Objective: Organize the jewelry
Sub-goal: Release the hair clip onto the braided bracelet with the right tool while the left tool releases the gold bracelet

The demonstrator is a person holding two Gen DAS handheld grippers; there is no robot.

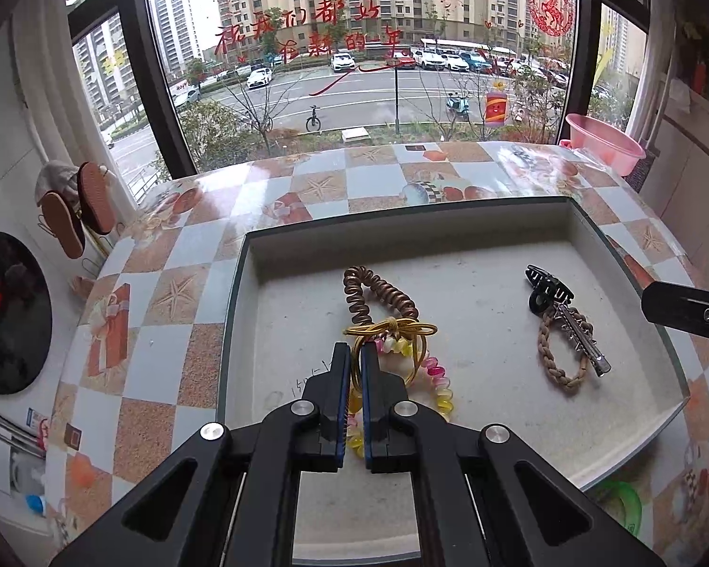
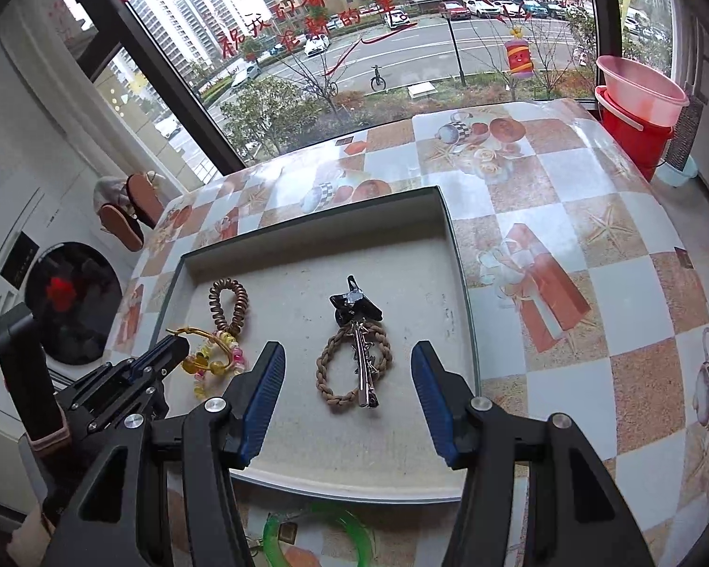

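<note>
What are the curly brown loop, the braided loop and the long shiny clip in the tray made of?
The curly brown loop looks like glossy plastic: smooth coils that catch the light. The braided loop looks like woven tan cord or elastic, matte, with plaited strands showing. The long clip looks like polished metal, silvery with bright reflections. None can be told for sure from here.

A checkered table (image 2: pixel 567 283) carries a shallow grey tray (image 2: pixel 458 255) and a green bangle (image 2: pixel 354 524).
</note>
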